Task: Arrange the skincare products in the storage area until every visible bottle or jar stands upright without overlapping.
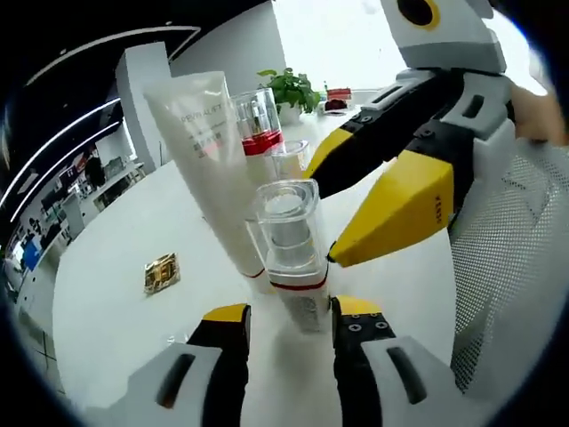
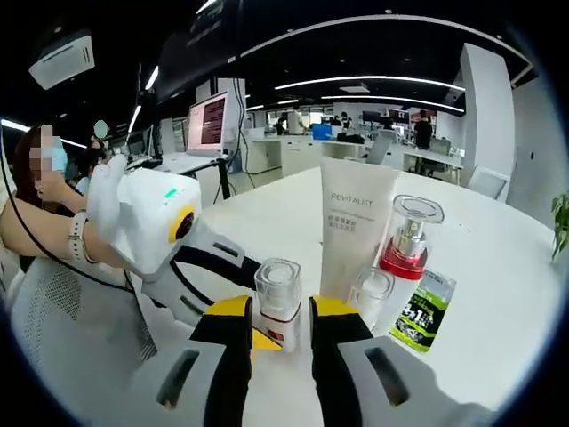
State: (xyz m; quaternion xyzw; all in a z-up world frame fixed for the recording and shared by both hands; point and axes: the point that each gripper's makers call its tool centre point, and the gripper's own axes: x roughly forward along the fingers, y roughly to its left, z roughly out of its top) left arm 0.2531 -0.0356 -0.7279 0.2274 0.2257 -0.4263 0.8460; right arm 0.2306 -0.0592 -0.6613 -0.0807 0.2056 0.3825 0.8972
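Your left tongs (image 1: 289,318) stood open around the clear-capped pump bottle (image 1: 293,258), upright on the white worktop (image 1: 116,311). Your right tongs (image 2: 280,322) stood open beside it, holding nothing. White Revitalift tube (image 2: 354,222): upright behind.

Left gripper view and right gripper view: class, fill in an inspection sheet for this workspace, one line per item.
Surface: white table, mostly bare.
Job's things: white tube, red-banded bottle, small clear-capped bottle and clear jar, all upright, clustered.
Clutter: gold packet; green sachet.
Grippers: left hand-held gripper open around the small bottle; right hand-held gripper open beside it.
Cables: black cable.
Surroundings: open office, monitor, potted plant.
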